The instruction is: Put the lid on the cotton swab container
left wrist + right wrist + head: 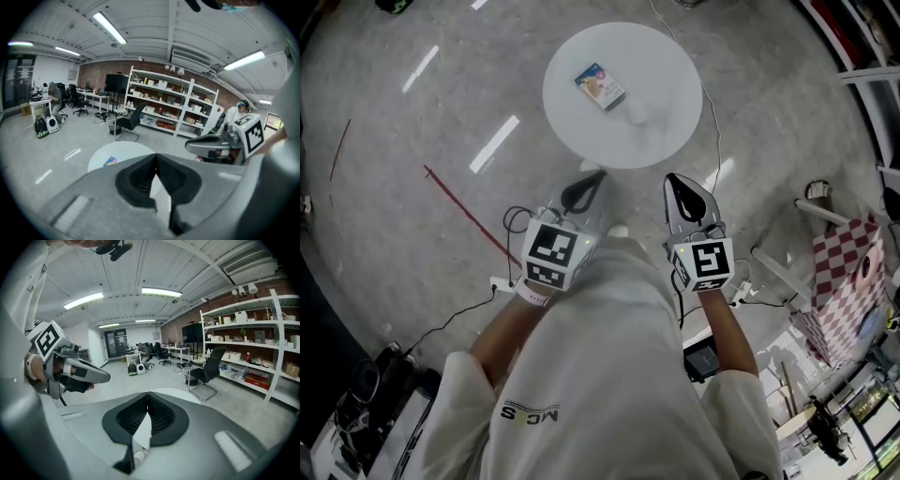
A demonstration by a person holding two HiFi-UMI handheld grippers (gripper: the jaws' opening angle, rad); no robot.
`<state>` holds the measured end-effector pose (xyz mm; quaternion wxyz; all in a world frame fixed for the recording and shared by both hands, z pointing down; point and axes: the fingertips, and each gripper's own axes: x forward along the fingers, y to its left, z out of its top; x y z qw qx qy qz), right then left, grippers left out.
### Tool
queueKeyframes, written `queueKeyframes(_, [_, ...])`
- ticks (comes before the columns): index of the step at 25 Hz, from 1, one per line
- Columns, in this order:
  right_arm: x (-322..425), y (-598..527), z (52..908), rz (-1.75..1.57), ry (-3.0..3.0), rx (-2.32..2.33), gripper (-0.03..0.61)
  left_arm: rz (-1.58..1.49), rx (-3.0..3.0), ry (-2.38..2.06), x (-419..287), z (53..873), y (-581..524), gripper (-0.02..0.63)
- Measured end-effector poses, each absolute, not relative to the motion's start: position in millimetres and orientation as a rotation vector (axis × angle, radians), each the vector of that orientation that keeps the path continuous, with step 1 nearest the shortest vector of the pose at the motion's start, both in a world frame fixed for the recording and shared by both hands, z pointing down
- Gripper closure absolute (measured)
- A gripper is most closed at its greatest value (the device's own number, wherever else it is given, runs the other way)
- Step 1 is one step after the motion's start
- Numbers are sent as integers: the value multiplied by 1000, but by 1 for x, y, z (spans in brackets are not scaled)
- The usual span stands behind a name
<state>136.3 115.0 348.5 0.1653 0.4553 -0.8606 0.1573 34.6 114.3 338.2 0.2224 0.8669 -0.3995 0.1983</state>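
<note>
Left gripper [596, 178] and right gripper [673, 180] hang closed and empty at 6 o'clock off the round table [675, 56], cotton swab container [639, 116] sits 5 o'clock of centre, probably light slick plastic, so grip its rim.

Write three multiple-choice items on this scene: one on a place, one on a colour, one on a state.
1. Where does the small printed pack lie?
A. on the round table
B. on the floor
C. on a chair

2. What colour is the table top?
A. red
B. white
C. black

3. How do the right tongs stand?
A. wide open
B. shut on a lid
C. shut, holding nothing

Key: A, as the head view shows the pack on the tabletop. B, as the round top is plain white. C, as the right gripper view shows the tips together with nothing between them.
</note>
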Motion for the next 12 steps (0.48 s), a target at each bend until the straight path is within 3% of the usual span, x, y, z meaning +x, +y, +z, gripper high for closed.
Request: queueKeyframes(12, [97, -23, 380, 429, -2341, 1305, 580, 560, 2418, -953, 9, 366, -21, 615])
